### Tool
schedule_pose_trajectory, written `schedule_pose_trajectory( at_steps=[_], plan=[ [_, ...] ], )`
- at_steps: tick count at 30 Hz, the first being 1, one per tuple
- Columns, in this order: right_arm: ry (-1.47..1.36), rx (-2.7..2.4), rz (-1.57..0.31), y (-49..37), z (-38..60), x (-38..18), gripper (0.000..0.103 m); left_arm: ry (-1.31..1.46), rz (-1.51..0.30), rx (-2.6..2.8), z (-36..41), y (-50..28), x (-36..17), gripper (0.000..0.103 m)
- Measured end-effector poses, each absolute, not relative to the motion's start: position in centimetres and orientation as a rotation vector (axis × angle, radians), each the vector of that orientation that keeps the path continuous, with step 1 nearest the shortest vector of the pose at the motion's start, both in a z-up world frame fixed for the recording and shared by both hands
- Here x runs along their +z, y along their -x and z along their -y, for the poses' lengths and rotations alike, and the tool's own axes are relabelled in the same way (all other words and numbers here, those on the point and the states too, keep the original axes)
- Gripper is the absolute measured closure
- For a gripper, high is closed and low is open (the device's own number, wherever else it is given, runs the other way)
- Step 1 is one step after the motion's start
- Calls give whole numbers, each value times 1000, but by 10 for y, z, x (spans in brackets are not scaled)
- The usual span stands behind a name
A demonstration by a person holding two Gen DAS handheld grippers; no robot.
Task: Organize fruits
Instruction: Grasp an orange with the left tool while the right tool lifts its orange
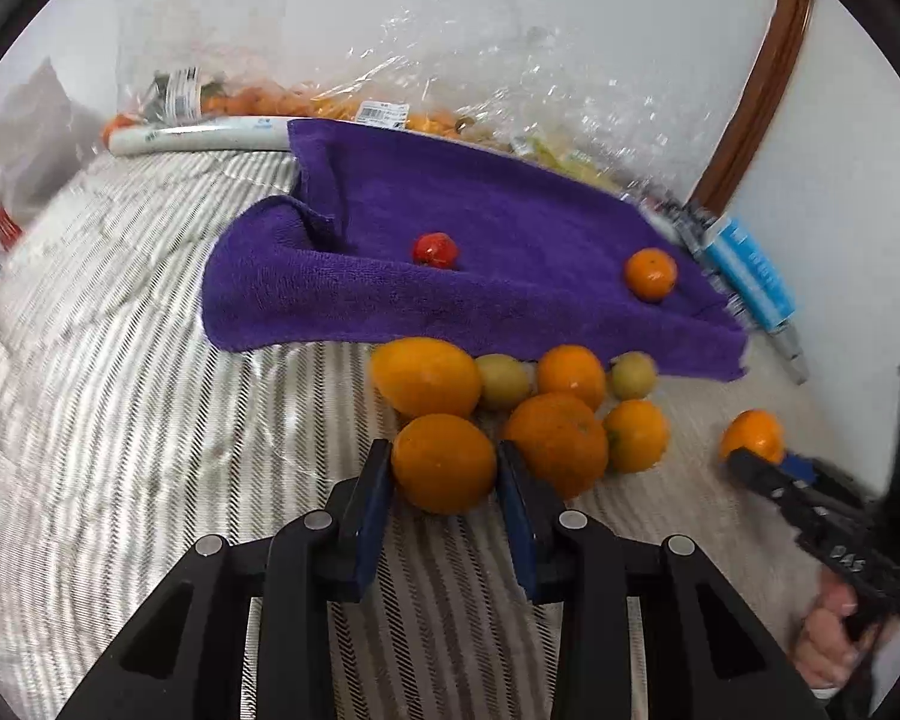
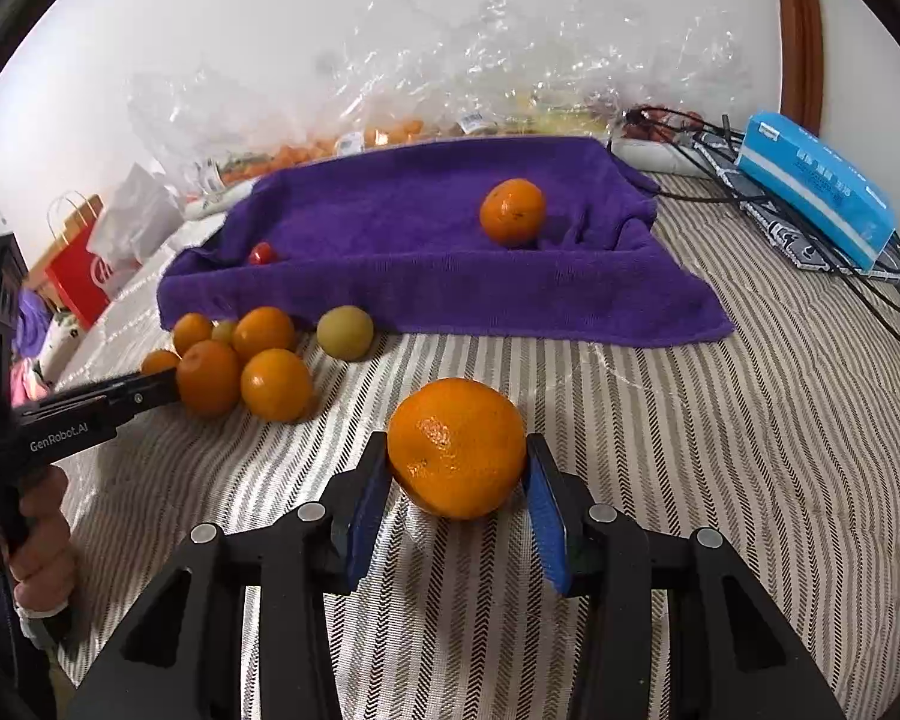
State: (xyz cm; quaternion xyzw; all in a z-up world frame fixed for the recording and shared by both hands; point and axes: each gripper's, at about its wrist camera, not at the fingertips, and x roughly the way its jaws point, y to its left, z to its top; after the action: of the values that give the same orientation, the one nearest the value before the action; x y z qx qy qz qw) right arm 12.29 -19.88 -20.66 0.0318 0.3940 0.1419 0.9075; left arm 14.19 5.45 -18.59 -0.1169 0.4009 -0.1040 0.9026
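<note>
1. The left tool [image 1: 444,468] has its blue pads narrowed onto a small orange fruit [image 1: 443,462] at the near edge of the fruit pile; both pads look pressed to its sides, so I take it as gripped.
2. The right tool [image 2: 457,474] brackets a lone mandarin [image 2: 457,447] on the striped bedspread [image 2: 690,450], well short of the purple towel [image 2: 450,264]. Its left pad touches the peel; whether the right pad bears on it I can't be sure, though the fruit looks held.
3. Risk on the left: the pile [image 1: 561,402] sits touching the towel's near hem, and the gripped fruit leans against a larger orange [image 1: 558,441]. Lifting it could set the neighbours rolling across the soft bedspread.
4. Risk on the right: a round, glossy mandarin pinched near the pad tips may squirt out if the grip is off-centre, and it would roll away from the towel.
5. On the towel lie one orange [image 2: 513,210] and a small red fruit [image 2: 262,253]. The cloth is rumpled and raised at the back, so anything dropped on it may roll forward off the hem.
</note>
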Motion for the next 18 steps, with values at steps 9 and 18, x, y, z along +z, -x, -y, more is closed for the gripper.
schedule_pose_trajectory(
  at_steps=[9, 18],
  plan=[
    [-102, 323, -799, -121, 202, -205, 60, 243, -814, -225, -52, -139, -184, 70],
    [-102, 330, -798, -121, 202, -205, 59, 233, -782, -257, -49, -135, -180, 70]
  ],
)
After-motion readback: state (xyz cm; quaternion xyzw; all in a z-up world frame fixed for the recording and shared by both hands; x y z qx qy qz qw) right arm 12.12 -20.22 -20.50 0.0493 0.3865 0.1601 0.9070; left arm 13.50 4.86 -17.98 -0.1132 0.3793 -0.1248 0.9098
